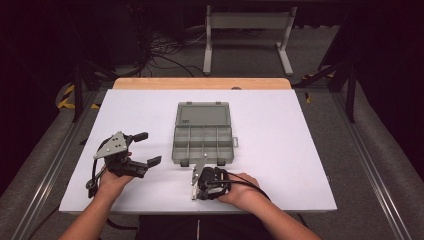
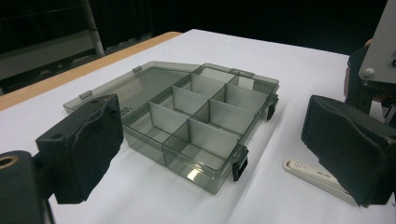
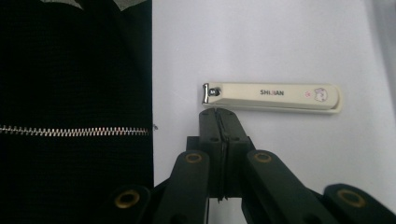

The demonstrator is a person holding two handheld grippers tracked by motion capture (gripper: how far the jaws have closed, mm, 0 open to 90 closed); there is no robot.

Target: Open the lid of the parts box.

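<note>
Left hand-held gripper (image 1: 145, 148) agape; right (image 3: 219, 114) closed

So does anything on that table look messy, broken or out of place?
Nothing stands out. The grey compartment box sits square on the white table, lid open flat, its compartments empty. A cream nail clipper lies flat just in front of the right gripper, whose fingers are closed. Nothing looks spilled or damaged.

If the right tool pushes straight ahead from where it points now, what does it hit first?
Most likely the nail clipper: the right tool, jaws pressed together, points at its long side near the metal end, almost touching. Exact gap unclear.
</note>
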